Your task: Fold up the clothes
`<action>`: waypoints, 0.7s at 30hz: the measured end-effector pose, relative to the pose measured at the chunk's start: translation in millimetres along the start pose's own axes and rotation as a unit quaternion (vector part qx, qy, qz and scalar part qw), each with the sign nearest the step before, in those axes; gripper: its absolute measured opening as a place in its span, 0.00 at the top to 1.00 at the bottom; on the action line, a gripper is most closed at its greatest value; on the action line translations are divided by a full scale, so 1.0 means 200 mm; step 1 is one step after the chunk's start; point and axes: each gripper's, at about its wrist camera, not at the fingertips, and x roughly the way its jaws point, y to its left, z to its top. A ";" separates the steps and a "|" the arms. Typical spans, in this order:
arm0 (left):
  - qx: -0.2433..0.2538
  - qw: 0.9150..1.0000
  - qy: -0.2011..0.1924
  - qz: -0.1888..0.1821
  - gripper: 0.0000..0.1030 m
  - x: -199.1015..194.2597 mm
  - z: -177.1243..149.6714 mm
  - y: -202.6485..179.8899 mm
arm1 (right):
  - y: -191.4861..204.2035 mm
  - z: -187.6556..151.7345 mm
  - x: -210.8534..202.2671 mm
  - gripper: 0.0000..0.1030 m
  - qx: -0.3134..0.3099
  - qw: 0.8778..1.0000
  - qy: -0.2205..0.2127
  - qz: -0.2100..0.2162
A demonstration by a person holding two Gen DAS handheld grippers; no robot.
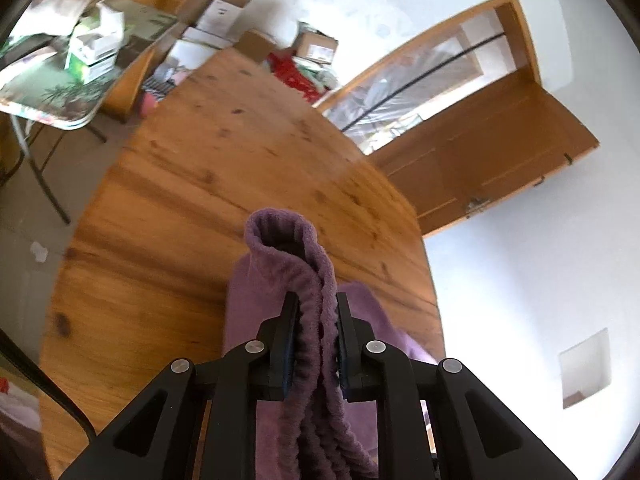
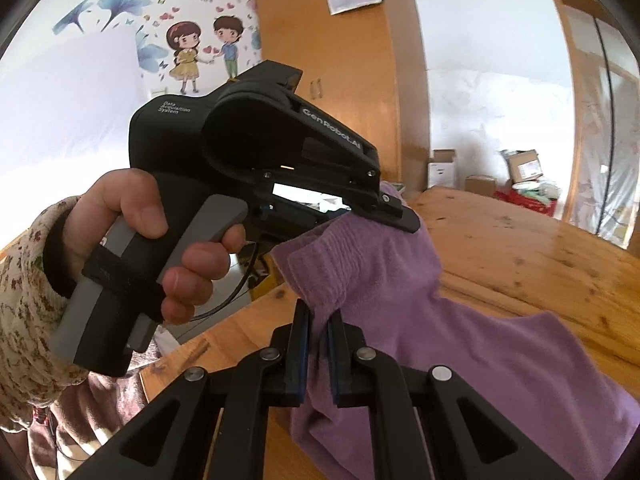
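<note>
A purple fleece garment [image 2: 460, 344] lies partly on the wooden table [image 2: 528, 248], its ribbed hem lifted off the wood. My left gripper [image 1: 317, 300] is shut on a bunched fold of that ribbed hem [image 1: 296, 248], which curls up past the fingertips. My right gripper [image 2: 319, 314] is shut on the hem's other corner [image 2: 320, 276]. In the right wrist view the left gripper [image 2: 400, 216] appears from the side, held by a hand [image 2: 132, 232] in a floral sleeve, its black finger resting on top of the raised purple cloth.
The round wooden table [image 1: 208, 184] spreads ahead of the left gripper. Beyond it stand a folding table [image 1: 60, 92] with boxes, cardboard boxes [image 1: 316, 46] on the floor, a wooden door [image 1: 492, 152] and a wardrobe [image 2: 344, 80].
</note>
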 end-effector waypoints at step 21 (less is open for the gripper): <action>0.062 0.995 0.062 -0.046 0.83 0.36 -0.16 -0.47 | -0.25 -0.22 -0.52 0.92 0.060 0.995 -0.023 -0.074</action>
